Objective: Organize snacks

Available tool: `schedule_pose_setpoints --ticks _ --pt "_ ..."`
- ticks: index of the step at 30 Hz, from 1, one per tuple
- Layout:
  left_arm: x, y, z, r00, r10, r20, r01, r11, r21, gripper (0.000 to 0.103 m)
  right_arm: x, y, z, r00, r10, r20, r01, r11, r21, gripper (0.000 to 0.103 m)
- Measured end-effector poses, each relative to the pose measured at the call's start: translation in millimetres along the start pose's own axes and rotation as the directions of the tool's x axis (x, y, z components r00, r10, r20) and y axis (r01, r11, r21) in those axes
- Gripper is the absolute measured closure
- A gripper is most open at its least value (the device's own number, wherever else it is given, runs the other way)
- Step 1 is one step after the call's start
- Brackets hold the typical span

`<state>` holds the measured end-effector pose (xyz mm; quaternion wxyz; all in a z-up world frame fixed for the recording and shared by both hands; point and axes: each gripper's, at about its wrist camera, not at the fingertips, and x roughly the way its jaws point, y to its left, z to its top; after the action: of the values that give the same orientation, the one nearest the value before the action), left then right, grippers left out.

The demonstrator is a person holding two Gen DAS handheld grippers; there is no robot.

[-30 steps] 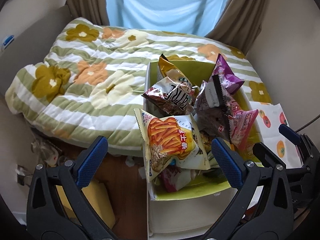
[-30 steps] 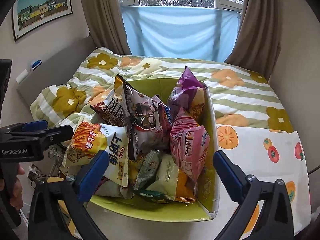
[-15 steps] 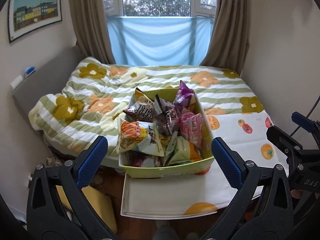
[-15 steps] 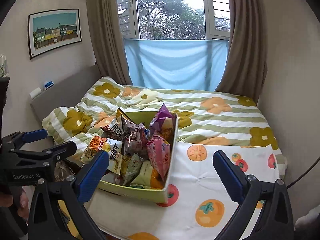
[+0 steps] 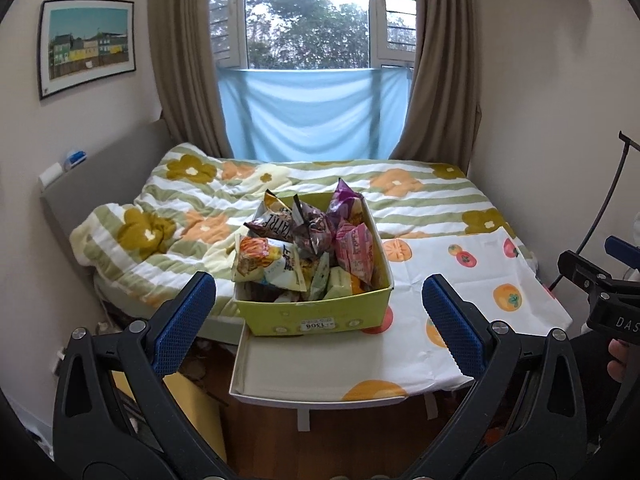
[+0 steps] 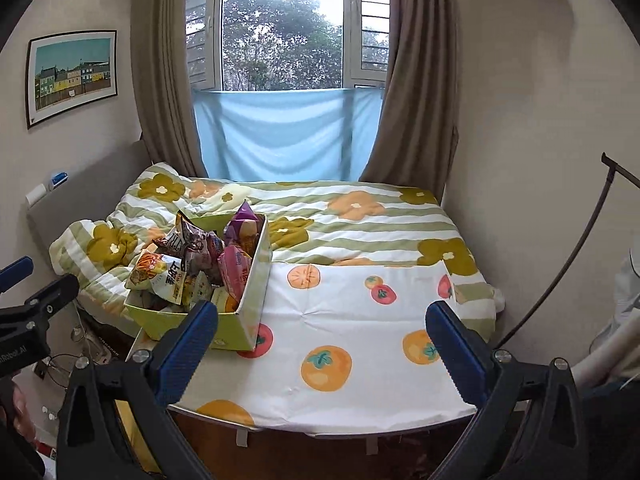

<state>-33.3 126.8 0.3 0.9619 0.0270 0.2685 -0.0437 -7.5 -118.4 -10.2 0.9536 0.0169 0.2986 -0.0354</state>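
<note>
Left tool (image 5: 320, 312): both blue-padded fingers spread wide, nothing between them, touching nothing. In its own view the fingers sit at 8 and 4 o'clock, and the box (image 5: 316, 316) shows in the gap between them but well beyond the tips.

Right tool (image 6: 322, 336): fingers likewise spread wide and empty, no contact with anything. Through its gap shows the white cloth with orange fruit print (image 6: 360, 320) that covers the tabletop (image 5: 304, 372). The box lies toward 10 o'clock of this view, just past the left fingertip.

Box: yellow-green, open top, standing on the left part of the tabletop, partly on bare white surface and partly on the cloth edge. A small label is on its near wall; the digits cannot be read with certainty. It is heaped with snack bags (image 5: 308, 248). A yellow-and-white chip bag (image 5: 268, 264) leans over the left rim. A pink bag (image 5: 356, 252) stands against the right wall. A purple bag (image 5: 344, 200) pokes up at the back, with a dark brown bag (image 5: 310, 230) in the middle.

Beyond the tabletop, at 12 o'clock, is a bed with a striped flower quilt (image 5: 192, 216), then a window (image 5: 308, 16).

Each tool appears at the edge of the other's view. A hand (image 5: 622, 360) grips the right handle; part of a hand (image 6: 18, 412) shows at the left handle.
</note>
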Motion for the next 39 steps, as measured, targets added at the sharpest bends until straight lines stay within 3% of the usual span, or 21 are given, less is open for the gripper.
schedule_pose_setpoints --ticks 12,39 --pt "-13 11 -7 0.998 -0.007 0.055 0.007 1.000 0.014 0.000 -15 9 -10 0.999 -0.015 0.034 0.014 1.000 0.018 0.000" --pt "-2 9 -10 0.998 -0.053 0.024 0.053 0.998 0.025 0.001 -16 14 -11 0.999 -0.033 0.033 0.032 0.999 0.031 0.000"
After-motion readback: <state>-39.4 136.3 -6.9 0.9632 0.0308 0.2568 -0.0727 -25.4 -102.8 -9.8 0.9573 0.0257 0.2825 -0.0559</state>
